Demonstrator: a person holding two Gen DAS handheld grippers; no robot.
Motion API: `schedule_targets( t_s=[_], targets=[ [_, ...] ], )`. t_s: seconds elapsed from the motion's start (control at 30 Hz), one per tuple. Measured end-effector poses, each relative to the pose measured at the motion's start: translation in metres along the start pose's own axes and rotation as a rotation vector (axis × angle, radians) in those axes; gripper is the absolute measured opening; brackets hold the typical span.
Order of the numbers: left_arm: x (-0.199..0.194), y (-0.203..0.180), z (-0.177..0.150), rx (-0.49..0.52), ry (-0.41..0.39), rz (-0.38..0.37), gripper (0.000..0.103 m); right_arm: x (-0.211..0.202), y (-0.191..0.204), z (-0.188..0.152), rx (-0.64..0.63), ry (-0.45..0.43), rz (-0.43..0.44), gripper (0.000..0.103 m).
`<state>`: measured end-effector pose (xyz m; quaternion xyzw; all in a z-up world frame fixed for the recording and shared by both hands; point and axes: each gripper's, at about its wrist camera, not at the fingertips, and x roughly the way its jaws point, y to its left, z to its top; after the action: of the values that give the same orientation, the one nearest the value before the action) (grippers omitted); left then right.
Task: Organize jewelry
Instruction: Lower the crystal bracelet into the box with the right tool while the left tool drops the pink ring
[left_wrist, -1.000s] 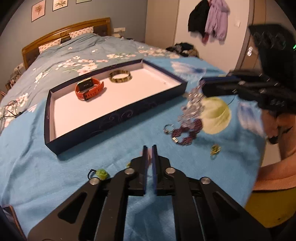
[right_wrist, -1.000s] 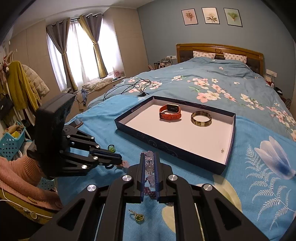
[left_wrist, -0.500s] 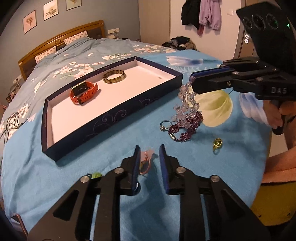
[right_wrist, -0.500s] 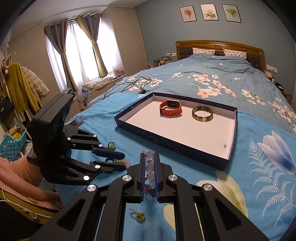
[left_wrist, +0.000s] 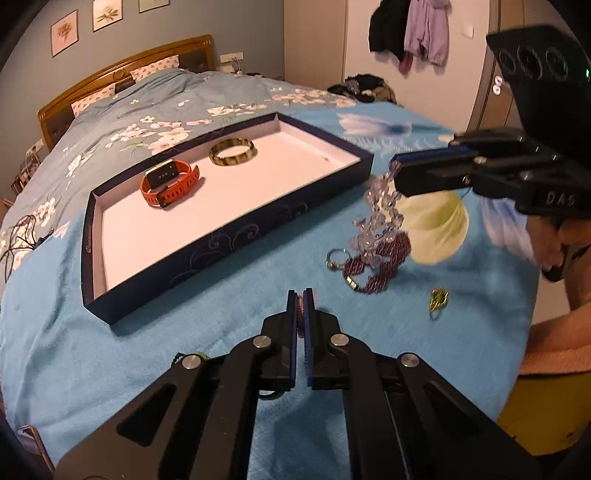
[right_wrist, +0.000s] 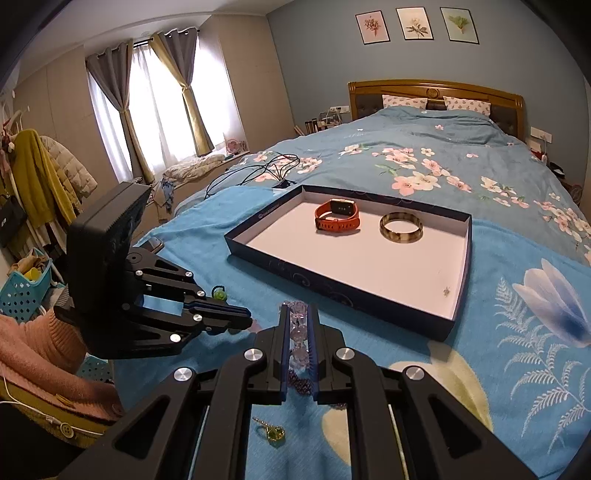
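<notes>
A dark blue tray (left_wrist: 229, 240) (right_wrist: 332, 291) with a white floor lies on the blue bedspread. In it are an orange watch (left_wrist: 168, 181) (right_wrist: 337, 216) and a brown bangle (left_wrist: 232, 152) (right_wrist: 401, 228). My left gripper (left_wrist: 301, 295) (right_wrist: 247, 319) hovers low over the spread in front of the tray, its jaws closing tight on a small pink piece (left_wrist: 301, 314). My right gripper (right_wrist: 297, 310) (left_wrist: 397, 173) is shut on a clear crystal bead strand (right_wrist: 298, 332) (left_wrist: 376, 218). The strand hangs down onto a purple bead bracelet (left_wrist: 380, 266).
Loose on the spread are a small ring (left_wrist: 336, 256), a gold and green ring (left_wrist: 437, 297) (right_wrist: 273, 432) and a green bead charm (right_wrist: 219, 294). A phone (right_wrist: 151, 243) lies at the bed's left edge and cables (right_wrist: 258, 170) lie beyond the tray. A person's pink sleeve (right_wrist: 33, 354) is at the bed's edge.
The left jaws opened around the small pink piece on the spread and then shut on it. The right gripper has kept still with the crystal strand in it.
</notes>
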<state>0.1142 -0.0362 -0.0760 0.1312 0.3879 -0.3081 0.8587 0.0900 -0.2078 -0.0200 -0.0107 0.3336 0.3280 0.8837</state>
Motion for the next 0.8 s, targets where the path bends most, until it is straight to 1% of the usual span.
schedule_targets(
  t_s=[0.17, 0.33, 0.57, 0.8],
  targets=[
    [-0.012, 0.017, 0.008, -0.087, -0.049, -0.067, 0.003, -0.003, -0.003, 0.009, -0.002, -0.023, -0.011, 0.007],
    [-0.024, 0.033, 0.019, -0.144, -0.102, -0.095, 0.003, -0.005, -0.009, 0.022, 0.001, -0.050, -0.024, 0.007],
    [-0.028, 0.047, 0.036, -0.164, -0.133, -0.046, 0.003, -0.001, -0.019, 0.044, 0.002, -0.082, -0.044, 0.007],
    [-0.021, 0.066, 0.057, -0.178, -0.144, 0.004, 0.003, 0.020, -0.034, 0.067, 0.025, -0.077, -0.054, 0.007]
  ],
)
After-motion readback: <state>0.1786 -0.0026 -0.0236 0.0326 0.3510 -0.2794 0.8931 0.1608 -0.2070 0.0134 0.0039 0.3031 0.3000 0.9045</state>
